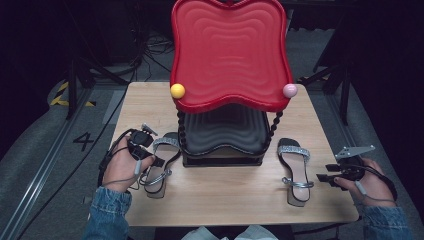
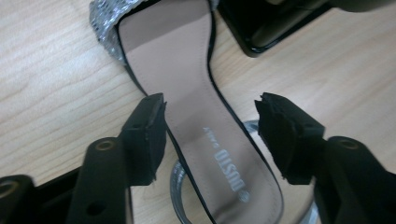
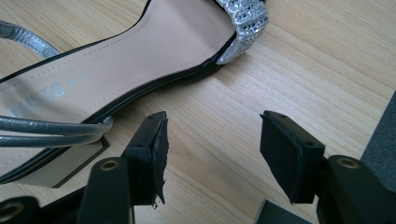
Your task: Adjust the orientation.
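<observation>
Left gripper (image 1: 150, 159) hovering lower left of high view, jaws spread, straddling left sandal (image 1: 161, 165) without pressing on it. Sandal lying flat on wooden table (image 1: 225, 195), just beside black base of red tray stand (image 1: 227, 50). Right gripper (image 1: 325, 175) sitting lower right, jaws spread, nothing between; right sandal (image 1: 295, 170) lying just beside it.
</observation>
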### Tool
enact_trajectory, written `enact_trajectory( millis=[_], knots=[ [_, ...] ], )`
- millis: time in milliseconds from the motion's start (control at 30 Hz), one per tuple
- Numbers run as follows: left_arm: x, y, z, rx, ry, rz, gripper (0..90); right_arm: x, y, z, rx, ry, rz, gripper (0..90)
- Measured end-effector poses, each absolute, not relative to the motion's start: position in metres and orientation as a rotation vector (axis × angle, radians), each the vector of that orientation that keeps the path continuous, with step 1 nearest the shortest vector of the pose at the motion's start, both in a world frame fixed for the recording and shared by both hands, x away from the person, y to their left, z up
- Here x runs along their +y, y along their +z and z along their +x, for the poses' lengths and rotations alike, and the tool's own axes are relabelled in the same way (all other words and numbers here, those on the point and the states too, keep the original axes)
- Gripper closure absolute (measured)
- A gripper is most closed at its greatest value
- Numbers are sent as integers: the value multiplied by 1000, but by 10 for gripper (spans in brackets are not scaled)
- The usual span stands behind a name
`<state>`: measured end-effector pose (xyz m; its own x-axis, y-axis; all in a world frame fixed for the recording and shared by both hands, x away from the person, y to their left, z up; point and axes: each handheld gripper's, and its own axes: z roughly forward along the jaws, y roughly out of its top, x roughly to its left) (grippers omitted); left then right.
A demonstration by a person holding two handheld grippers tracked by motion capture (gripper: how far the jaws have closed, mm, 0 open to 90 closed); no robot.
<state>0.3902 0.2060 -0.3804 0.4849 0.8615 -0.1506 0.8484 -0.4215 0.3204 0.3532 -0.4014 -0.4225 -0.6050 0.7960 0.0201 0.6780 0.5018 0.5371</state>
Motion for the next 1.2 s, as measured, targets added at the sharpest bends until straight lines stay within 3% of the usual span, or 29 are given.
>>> enact_trajectory(
  millis=[233, 567, 833, 1200],
  knots=[
    [201, -401, 400, 1562, 48, 2340, 300, -400, -425, 354, 2518, 762, 1250, 416],
    [193, -424, 408, 1626, 8, 2377, 256, -401, -424, 354, 2515, 753, 1256, 401],
    [187, -438, 413, 1652, 2, 2425, 240, -398, -426, 355, 2549, 738, 1210, 403],
    [183, -441, 415, 1732, -7, 2392, 291, -397, -427, 356, 2544, 751, 1217, 394]
  ],
)
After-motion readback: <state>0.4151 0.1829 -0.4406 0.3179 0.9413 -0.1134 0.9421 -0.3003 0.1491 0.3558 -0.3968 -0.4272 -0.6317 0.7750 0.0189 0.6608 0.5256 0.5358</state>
